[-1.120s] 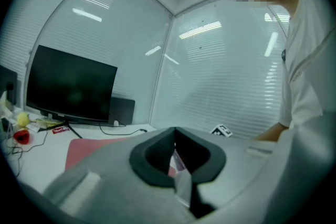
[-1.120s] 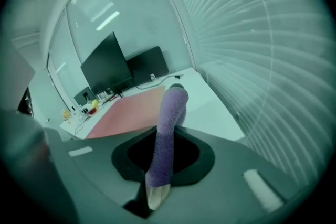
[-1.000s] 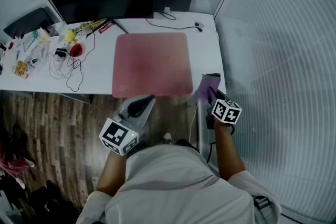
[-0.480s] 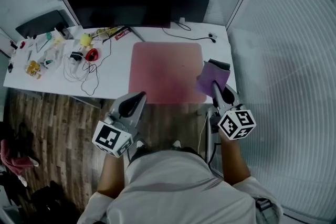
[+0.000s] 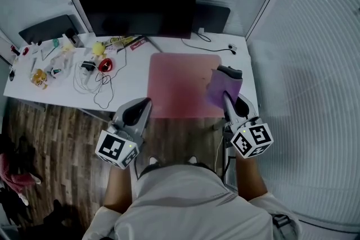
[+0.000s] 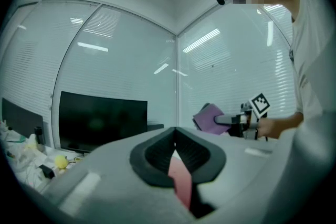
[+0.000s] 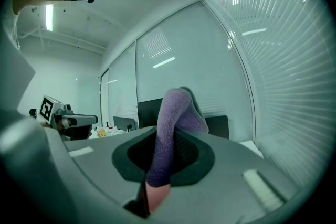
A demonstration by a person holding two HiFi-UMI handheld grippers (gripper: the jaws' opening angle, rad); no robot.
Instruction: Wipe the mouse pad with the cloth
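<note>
A pink mouse pad (image 5: 180, 84) lies on the white desk (image 5: 129, 78) in front of the monitor. In the head view my right gripper (image 5: 226, 97) is shut on a purple cloth (image 5: 221, 86), which hangs over the pad's right edge. In the right gripper view the cloth (image 7: 172, 123) stands up between the jaws of the right gripper (image 7: 161, 161). My left gripper (image 5: 139, 107) hovers at the desk's near edge, left of the pad, shut with nothing in it. In the left gripper view the left gripper (image 6: 175, 145) has its jaws together, with the pad (image 6: 182, 178) beyond and the cloth (image 6: 208, 117) to the right.
A black monitor (image 5: 140, 8) stands at the back of the desk, with a second dark screen (image 5: 48, 28) at far left. Cables and small objects (image 5: 84, 67) clutter the desk's left part. A glass wall with blinds (image 5: 304, 76) runs close along the right. Wooden floor (image 5: 56, 132) lies below.
My right gripper has carried the cloth forward from the desk's near right corner to over the pad's right edge. The left gripper has stayed near the desk's front edge.
</note>
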